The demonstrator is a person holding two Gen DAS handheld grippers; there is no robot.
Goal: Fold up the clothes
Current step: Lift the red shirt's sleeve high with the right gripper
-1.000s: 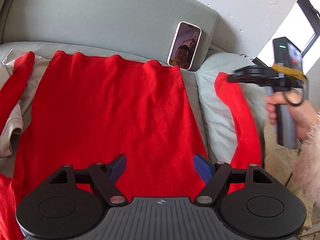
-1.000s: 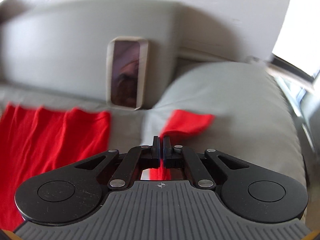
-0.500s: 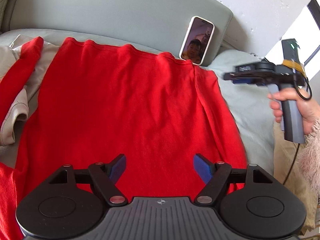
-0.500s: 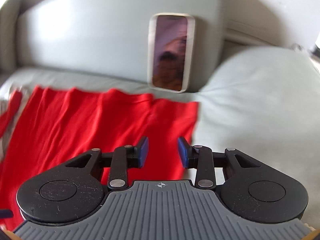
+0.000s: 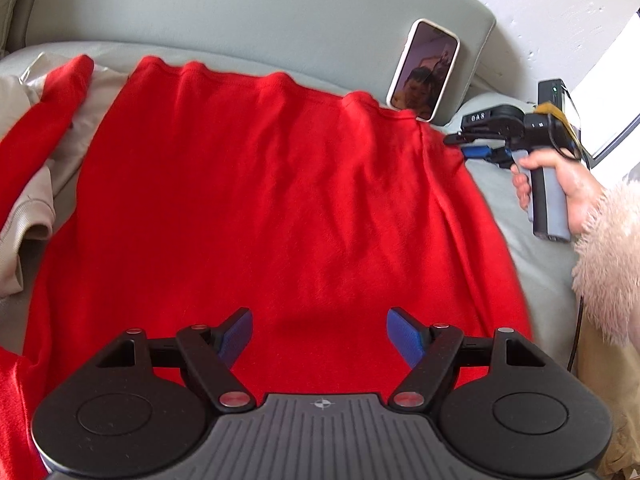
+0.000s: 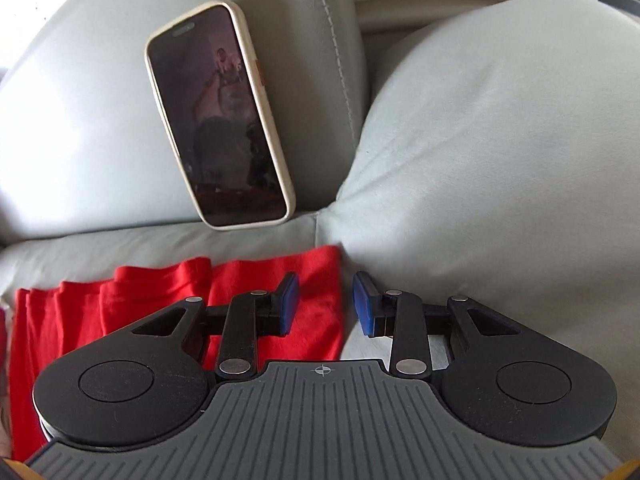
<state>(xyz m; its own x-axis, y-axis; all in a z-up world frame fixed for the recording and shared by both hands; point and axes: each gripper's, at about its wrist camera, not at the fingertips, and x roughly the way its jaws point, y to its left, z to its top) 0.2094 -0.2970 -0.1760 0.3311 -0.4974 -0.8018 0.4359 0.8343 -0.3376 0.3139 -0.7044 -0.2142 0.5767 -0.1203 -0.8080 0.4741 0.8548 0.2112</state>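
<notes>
Smooth grey leather sofa (image 5: 248,12), soft red knit sweater (image 5: 260,200); both grippers' jaws apart, empty.

A red garment (image 5: 272,200) is spread across a grey sofa (image 5: 240,12); a phone (image 5: 426,68) is propped against its backrest.

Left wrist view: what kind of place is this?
Probably a living room at home: a grey sofa, a phone propped against its backrest, a window at the right, and a red sweater spread over the seat.
</notes>
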